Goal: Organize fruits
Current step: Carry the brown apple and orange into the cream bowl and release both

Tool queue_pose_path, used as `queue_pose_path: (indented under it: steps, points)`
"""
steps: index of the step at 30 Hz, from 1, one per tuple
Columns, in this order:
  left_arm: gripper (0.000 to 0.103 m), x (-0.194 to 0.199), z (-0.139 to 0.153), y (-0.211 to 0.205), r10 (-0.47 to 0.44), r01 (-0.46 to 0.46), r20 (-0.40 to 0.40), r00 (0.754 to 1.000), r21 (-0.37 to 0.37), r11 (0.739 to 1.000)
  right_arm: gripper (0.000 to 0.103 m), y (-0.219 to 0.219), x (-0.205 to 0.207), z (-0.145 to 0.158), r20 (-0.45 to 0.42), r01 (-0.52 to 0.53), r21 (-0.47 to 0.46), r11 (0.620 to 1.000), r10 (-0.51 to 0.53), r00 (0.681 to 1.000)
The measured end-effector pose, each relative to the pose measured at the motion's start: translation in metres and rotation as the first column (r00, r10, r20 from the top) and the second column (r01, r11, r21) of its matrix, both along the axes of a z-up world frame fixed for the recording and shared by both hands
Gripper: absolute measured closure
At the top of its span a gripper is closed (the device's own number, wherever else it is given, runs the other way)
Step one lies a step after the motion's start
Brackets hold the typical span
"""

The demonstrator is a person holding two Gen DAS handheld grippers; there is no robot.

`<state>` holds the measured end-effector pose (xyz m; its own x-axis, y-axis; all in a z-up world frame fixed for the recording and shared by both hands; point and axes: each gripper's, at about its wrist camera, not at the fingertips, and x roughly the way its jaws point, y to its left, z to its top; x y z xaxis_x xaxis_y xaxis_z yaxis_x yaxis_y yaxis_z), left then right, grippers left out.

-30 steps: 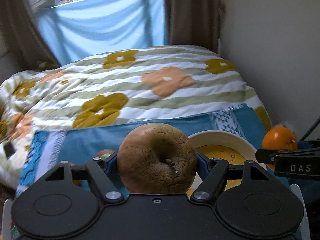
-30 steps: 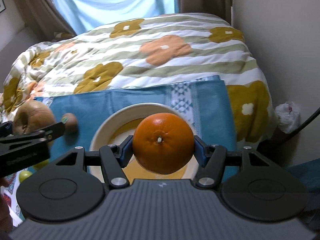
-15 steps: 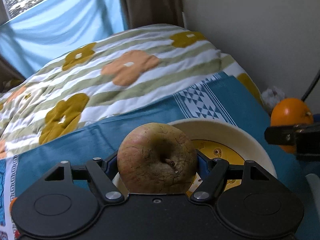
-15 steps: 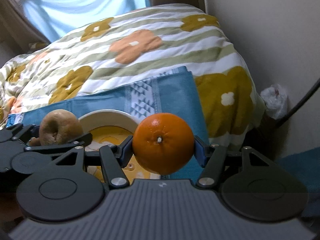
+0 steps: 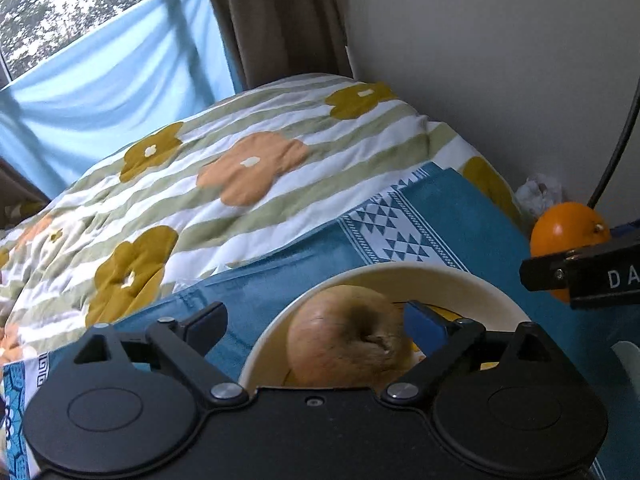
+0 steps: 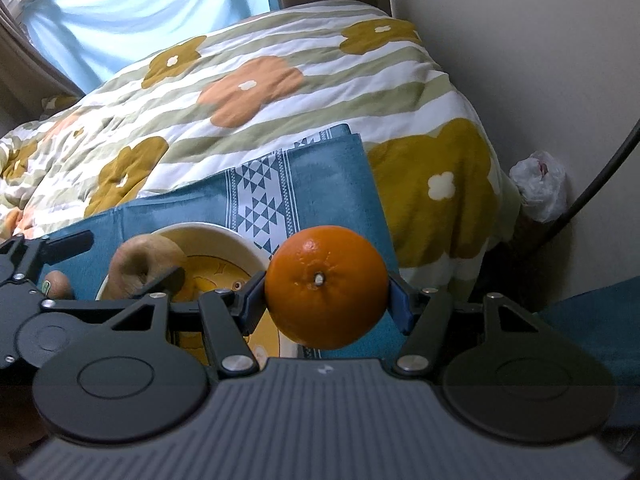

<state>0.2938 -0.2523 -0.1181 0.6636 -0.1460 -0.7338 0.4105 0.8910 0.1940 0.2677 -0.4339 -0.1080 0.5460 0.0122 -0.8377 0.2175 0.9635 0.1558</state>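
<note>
Blue cloth (image 5: 460, 220), bowl (image 5: 440, 276): apple (image 5: 344, 336) loose between just-widened left fingers (image 5: 424, 320); orange (image 6: 326, 286) pinched right.

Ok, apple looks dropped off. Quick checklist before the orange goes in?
1. Apple inside the bowl: ok.
2. Left tongs clear of the apple, jaws just opened: ok on the left pad, cannot tell on the right.
3. Orange firmly clamped in the right tongs: ok.
4. Free space in the bowl beside the apple: ok.
5. Orange over the bowl: not ok, it sits off the rim toward the blue cloth.
</note>
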Motion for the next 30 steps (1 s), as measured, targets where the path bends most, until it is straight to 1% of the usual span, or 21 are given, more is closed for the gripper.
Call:
queue_pose_path:
  steps: [5,8,13,16,18,20,23,27,30]
  points:
    - [0.005,-0.002,0.009,0.019,0.051,-0.052,-0.031,0.998,-0.045,0.998,0.027,0.003,0.001,0.001,-0.003,-0.02,0.003,1.0,0.02,1.0]
    - [0.004,-0.005,0.015,0.031,0.088,-0.09,-0.035,0.995,-0.065,0.994,0.027,0.005,0.003,0.001,0.003,-0.044,-0.004,0.999,0.044,0.999]
    - [0.002,-0.015,0.029,0.049,0.14,-0.141,-0.013,0.99,-0.071,0.987,0.027,0.018,0.003,0.0,0.024,-0.149,-0.031,0.988,0.15,0.988]
    - [0.002,-0.021,0.036,0.06,0.179,-0.179,-0.01,0.984,-0.084,0.98,0.027,0.031,0.003,-0.003,0.042,-0.233,-0.065,0.97,0.236,0.971]
    - [0.002,-0.025,0.04,0.068,0.203,-0.202,-0.006,0.979,-0.094,0.975,0.027,0.042,0.002,-0.007,0.049,-0.293,-0.1,0.951,0.299,0.953]
    - [0.002,-0.032,0.04,0.077,0.227,-0.226,-0.004,0.974,-0.112,0.968,0.027,0.053,0.0,-0.013,0.058,-0.351,-0.138,0.926,0.361,0.931]
    - [0.002,-0.043,0.035,0.088,0.268,-0.269,-0.021,0.963,-0.121,0.956,0.027,0.07,-0.002,-0.029,0.063,-0.44,-0.229,0.868,0.464,0.884]
    - [0.002,-0.057,0.031,0.098,0.303,-0.305,-0.031,0.952,-0.119,0.945,0.027,0.078,-0.003,-0.039,0.069,-0.497,-0.241,0.834,0.525,0.848]
    - [0.002,-0.066,0.031,0.103,0.323,-0.325,-0.033,0.946,-0.116,0.939,0.026,0.084,-0.005,-0.043,0.071,-0.518,-0.267,0.813,0.553,0.83]
